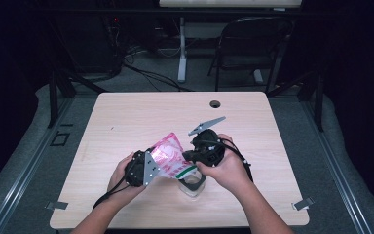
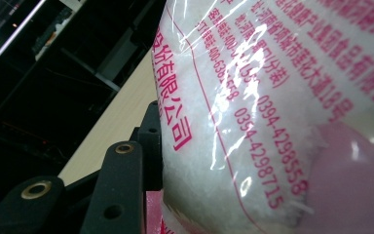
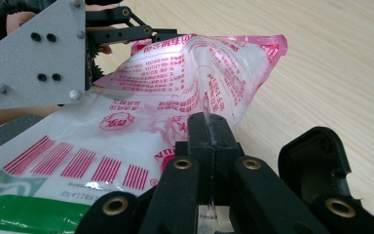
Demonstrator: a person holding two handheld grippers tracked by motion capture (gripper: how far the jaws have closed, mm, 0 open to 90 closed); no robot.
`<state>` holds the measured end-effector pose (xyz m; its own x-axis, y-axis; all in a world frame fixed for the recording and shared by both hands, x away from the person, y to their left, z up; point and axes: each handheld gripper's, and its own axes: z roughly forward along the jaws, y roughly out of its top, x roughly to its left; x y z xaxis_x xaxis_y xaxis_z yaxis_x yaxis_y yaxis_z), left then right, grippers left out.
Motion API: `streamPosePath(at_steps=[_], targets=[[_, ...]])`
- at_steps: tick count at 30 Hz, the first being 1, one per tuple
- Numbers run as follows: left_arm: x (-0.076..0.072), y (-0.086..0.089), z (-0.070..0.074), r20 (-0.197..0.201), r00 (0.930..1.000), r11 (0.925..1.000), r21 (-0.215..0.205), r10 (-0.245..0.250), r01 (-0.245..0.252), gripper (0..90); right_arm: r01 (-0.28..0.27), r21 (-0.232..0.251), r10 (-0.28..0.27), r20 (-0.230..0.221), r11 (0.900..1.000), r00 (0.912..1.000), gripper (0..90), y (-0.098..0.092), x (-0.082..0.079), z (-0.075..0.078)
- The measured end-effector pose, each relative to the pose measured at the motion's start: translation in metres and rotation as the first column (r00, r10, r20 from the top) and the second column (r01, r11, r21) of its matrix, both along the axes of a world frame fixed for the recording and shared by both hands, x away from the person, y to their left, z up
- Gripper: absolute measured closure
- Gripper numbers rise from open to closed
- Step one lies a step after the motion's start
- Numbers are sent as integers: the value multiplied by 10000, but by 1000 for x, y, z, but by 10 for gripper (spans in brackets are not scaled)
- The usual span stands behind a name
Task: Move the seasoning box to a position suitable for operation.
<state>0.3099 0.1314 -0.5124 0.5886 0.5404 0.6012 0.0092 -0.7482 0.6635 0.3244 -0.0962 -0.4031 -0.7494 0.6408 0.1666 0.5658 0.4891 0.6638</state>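
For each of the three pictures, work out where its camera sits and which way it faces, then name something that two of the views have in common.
High view: above the person's side, looking forward and down on the table; both forearms, left gripper and right gripper show.
Left gripper view: rides the left gripper, looking along its black jaws at the bag of white grains.
Right gripper view: rides the right gripper, whose jaws pinch the bag's film; the left gripper holds the far end.
Shared: the pink-printed bag, in all three.

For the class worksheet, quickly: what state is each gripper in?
Left gripper: closed on the pink-printed clear plastic bag of white granules.
Right gripper: fingers shut, pinching the same bag.
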Motion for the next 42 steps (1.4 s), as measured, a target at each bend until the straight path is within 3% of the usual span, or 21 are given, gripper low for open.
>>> streamPosePath(at_steps=[6, 17, 26, 32, 42], targets=[[1, -1, 6, 442, 9990, 9995, 325, -34, 20, 605, 55, 142, -58, 247, 9999, 9997, 900, -2, -2, 1], [3, 0, 21, 185, 9993, 9934, 1109, -318, 295, 606, 27, 270, -37, 395, 9996, 9992, 900, -4, -7, 2], [5, 0, 25, 780, 9958, 9791, 2011, -481, 316, 607, 52, 379, -66, 363, 9993, 9993, 900, -6, -7, -3], [4, 0, 24, 1137, 9923, 9760, 2167, -480, 224, 608, 118, 537, -138, 356, 9985, 9993, 900, -6, -7, -7], [5, -1, 23, 1749, 9832, 9647, 2634, -528, 49, 609, 197, 518, -222, 480, 9985, 9986, 900, -7, -8, -12]])
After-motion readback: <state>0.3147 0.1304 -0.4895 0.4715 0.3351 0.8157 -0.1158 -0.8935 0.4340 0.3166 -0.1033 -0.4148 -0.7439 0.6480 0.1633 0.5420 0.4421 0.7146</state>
